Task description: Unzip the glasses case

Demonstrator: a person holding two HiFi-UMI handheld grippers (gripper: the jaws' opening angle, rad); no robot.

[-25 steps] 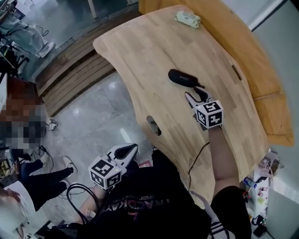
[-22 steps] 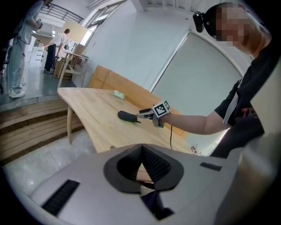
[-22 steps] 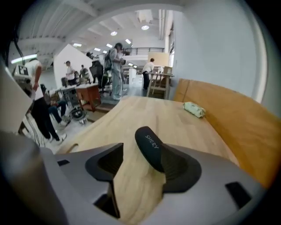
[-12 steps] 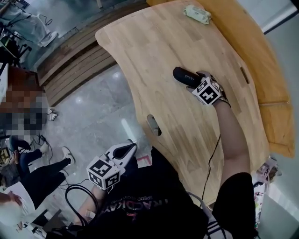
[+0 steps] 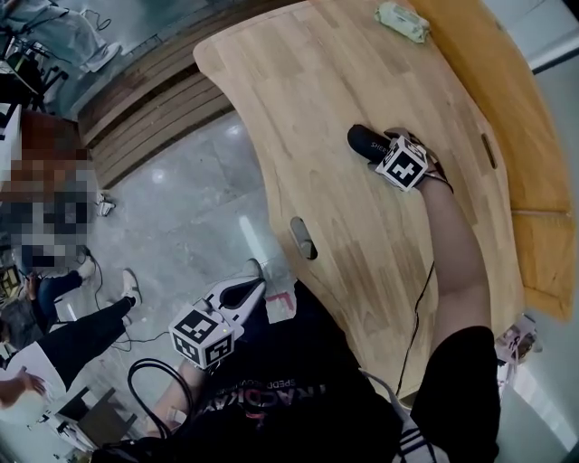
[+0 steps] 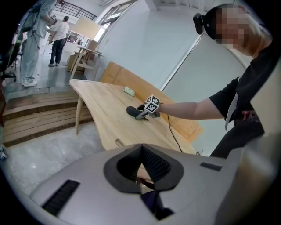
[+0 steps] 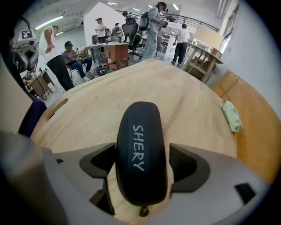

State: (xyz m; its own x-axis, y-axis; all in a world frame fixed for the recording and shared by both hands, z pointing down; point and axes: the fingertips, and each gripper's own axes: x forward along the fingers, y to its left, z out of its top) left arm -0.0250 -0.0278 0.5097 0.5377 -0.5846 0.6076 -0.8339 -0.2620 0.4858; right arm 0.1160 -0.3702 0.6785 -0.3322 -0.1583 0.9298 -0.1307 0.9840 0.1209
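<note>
A black oval glasses case [image 5: 365,141] with white lettering lies zipped on the wooden table [image 5: 344,72]. In the right gripper view the case [image 7: 140,149] runs lengthwise between the jaws, its zip pull [image 7: 141,212] at the near end. My right gripper [image 5: 380,150] points steeply down over the case; its jaws have just been opening and now straddle the case, the right pad standing off it. My left gripper [image 5: 256,287] is shut and holds nothing, off the table's near edge by the person's body. From the left gripper view the case [image 6: 133,111] is far off.
A green-and-white packet [image 5: 403,20] lies at the table's far end. A slot [image 5: 301,237] is cut near the table's left edge. A cable [image 5: 418,298] trails along the right arm. A wooden panel [image 5: 534,181] adjoins the table's right. People stand on the floor at left.
My right gripper moved from the table below the case up onto it, sank over it, and its jaws spread wide. The left gripper has hardly moved.
</note>
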